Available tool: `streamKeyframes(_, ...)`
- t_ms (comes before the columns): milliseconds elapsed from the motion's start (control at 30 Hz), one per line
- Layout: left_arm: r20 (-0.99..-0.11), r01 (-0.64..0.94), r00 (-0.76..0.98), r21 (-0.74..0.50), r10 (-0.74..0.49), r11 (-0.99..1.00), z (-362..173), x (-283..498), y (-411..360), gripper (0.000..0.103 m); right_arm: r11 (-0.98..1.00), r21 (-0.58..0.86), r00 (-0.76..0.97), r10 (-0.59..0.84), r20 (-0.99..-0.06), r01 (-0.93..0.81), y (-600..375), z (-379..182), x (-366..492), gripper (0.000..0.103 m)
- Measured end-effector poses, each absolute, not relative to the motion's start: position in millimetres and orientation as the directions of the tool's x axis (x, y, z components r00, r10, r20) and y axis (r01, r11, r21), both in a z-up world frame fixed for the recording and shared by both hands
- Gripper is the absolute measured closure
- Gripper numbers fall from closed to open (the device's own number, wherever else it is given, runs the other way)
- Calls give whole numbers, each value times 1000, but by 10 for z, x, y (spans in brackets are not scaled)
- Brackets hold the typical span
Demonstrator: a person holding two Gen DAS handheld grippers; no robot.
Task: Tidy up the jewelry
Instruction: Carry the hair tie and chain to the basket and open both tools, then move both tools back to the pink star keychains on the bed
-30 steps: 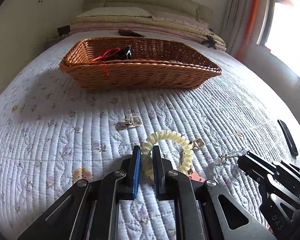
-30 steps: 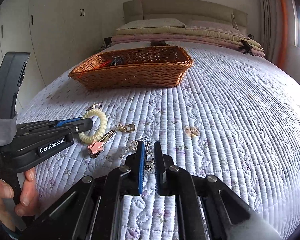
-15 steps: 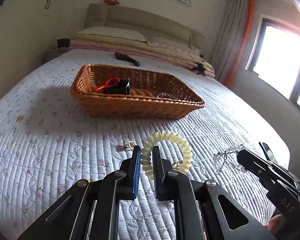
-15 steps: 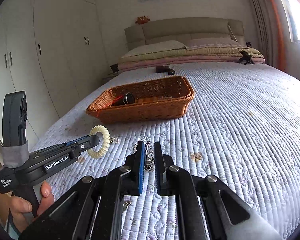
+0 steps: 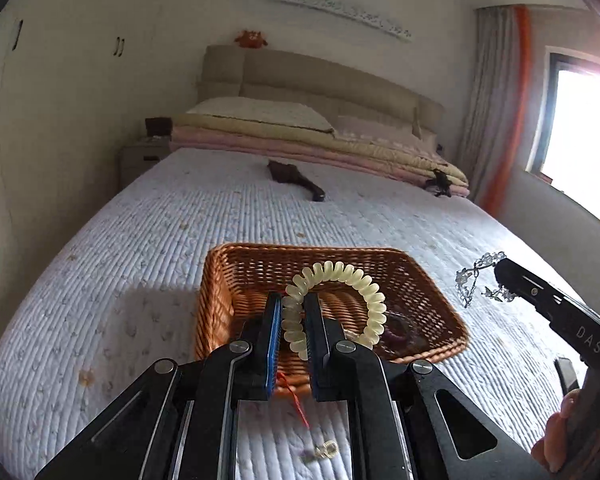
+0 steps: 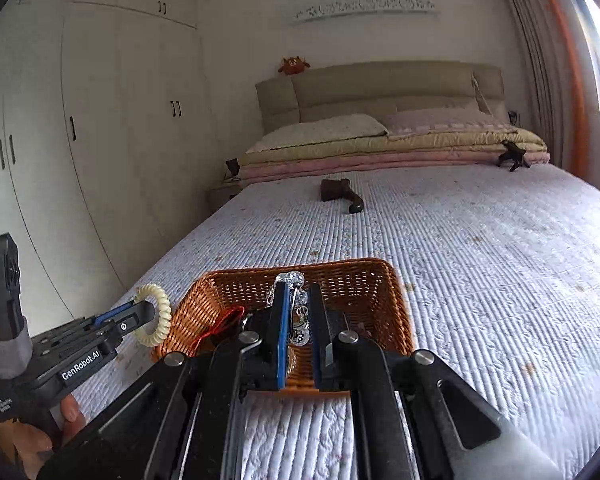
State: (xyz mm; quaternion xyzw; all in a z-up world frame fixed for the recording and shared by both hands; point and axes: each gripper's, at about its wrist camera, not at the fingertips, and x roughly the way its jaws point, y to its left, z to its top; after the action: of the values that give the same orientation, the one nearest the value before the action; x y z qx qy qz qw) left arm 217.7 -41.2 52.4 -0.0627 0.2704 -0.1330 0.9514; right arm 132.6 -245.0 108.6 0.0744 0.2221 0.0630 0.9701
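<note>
Woven wicker basket (image 5: 412, 280), warm brown, ribbed and slightly glossy on the rim. Coiled bracelet (image 5: 342, 276) of smooth, translucent cream plastic, faintly shiny. Clear crystal-like beads on a thin silvery metal chain (image 6: 296, 304), glittering. Left gripper (image 5: 292, 320) and right gripper (image 6: 298, 320): matt black plastic or metal bodies, bright steel pivot screws, blue pads lining the fingers. Quilted cloth bedspread (image 6: 480, 260), matt, ridged with stitched lines and a faded floral print. Padded headboard (image 6: 380, 88), beige, smooth. Red cord (image 6: 220, 320), thin and matt.
</note>
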Motion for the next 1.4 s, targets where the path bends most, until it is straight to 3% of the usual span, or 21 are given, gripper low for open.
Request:
streamKeyframes(200, -576, 172, 774, -206, -262, 963, 128, 2730, -443, 92, 945, 323, 779, 242, -579, -53, -2571, 559, 2310, 93)
streamKeyframes(433, -625, 186, 741, -159, -244, 970, -173, 2856, -586, 92, 965, 258, 755, 208, -622, -53, -2490, 205, 2436, 93)
streamKeyframes(800, -619, 181, 759, -99, -203, 978, -195, 2865, -646, 89, 966, 251, 725, 215, -654, -60, -2491, 88, 2456, 93)
streamKeyframes(833, -617, 188, 759, -100, -209, 977, -195, 2859, -649, 89, 967, 250, 727, 211, -654, -56, -2497, 82, 2455, 91)
streamKeyframes(900, -614, 205, 754, -118, -233, 972, -186, 2848, -647, 76, 965, 255, 734, 215, -645, -59, -2519, 97, 2428, 87)
streamKeyframes(933, -608, 209, 757, -126, -242, 970, -171, 2832, -645, 58, 965, 256, 739, 216, -638, -61, -2524, 108, 2414, 80)
streamKeyframes(967, -597, 208, 765, -126, -242, 970, -150, 2800, -645, 46, 966, 252, 748, 210, -630, -59, -2531, 126, 2387, 68)
streamKeyframes(1033, -558, 215, 793, -121, -245, 969, -84, 2717, -632, 46, 969, 241, 765, 196, -614, -54, -2557, 164, 2326, 61)
streamKeyframes(1300, -412, 195, 875, -182, -254, 964, 179, 2346, -411, 46, 978, 206, 877, 77, -474, 25, -2652, 465, 1953, 61)
streamKeyframes(1400, -397, 217, 871, -215, -288, 952, 241, 2188, -341, 46, 979, 197, 904, 43, -426, 46, -2668, 625, 1728, 61)
